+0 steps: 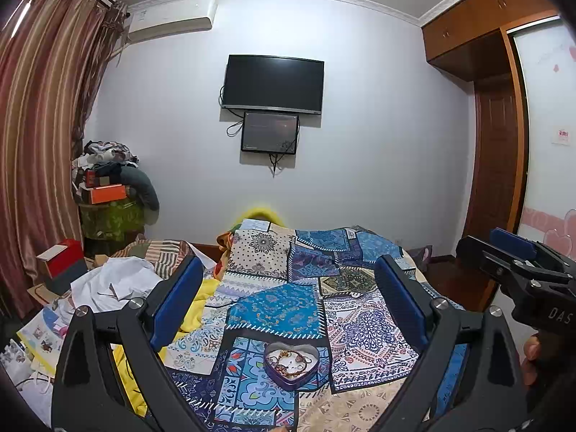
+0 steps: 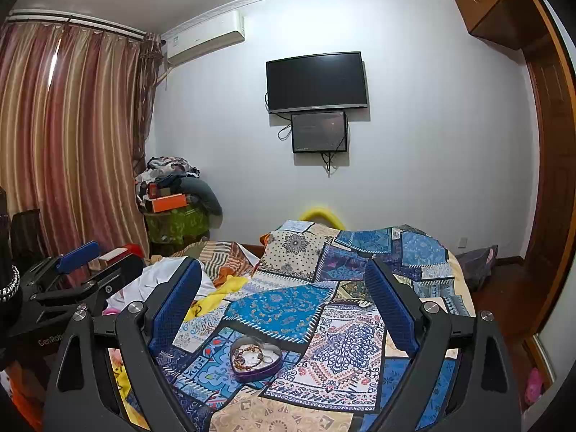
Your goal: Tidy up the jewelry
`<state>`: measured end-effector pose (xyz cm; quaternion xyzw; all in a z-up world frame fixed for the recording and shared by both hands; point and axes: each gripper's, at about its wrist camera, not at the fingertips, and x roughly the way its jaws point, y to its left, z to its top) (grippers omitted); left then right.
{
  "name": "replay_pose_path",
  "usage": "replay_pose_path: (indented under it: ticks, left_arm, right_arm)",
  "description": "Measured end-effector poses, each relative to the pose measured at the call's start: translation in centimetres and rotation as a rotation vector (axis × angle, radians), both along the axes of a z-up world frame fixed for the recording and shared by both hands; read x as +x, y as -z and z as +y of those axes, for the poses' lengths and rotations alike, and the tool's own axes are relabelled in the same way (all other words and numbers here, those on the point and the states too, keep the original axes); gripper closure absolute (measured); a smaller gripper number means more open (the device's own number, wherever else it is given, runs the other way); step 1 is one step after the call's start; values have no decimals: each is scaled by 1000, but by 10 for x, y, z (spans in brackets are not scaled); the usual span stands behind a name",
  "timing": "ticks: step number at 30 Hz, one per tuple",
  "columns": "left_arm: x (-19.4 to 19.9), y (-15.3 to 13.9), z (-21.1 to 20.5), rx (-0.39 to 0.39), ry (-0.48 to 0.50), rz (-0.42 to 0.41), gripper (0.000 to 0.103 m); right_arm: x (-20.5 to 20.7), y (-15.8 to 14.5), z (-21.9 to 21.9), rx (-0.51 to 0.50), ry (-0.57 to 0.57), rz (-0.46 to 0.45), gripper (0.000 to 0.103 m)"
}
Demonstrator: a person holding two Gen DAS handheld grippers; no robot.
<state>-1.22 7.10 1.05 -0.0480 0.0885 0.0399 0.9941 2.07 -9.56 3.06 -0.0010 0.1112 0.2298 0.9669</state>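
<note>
A purple heart-shaped tin [image 1: 291, 365] lies open on the patchwork bedspread [image 1: 288, 306], with beaded bracelets and chains [image 1: 288, 360] tangled inside. It also shows in the right wrist view [image 2: 256, 359]. My left gripper [image 1: 288, 288] is open and empty, raised above and behind the tin. My right gripper [image 2: 284, 291] is open and empty too, held at a similar height. The right gripper shows at the right edge of the left wrist view [image 1: 518, 259], and the left gripper at the left edge of the right wrist view [image 2: 82, 270].
White clothes [image 1: 115, 284] and a red box [image 1: 61, 257] lie left of the bed. A pile of boxes and clothes [image 1: 111, 187] stands in the corner by the curtain. A TV [image 1: 273, 84] hangs on the far wall. A wooden door [image 1: 493, 165] is at right.
</note>
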Motion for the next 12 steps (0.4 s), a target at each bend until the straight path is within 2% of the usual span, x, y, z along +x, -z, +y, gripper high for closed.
replay_pose_path:
  ticks: [12]
  left_arm:
    - [-1,0,0,7,4,-4,7]
  right_arm:
    - [1,1,0,-4,-2,4,12]
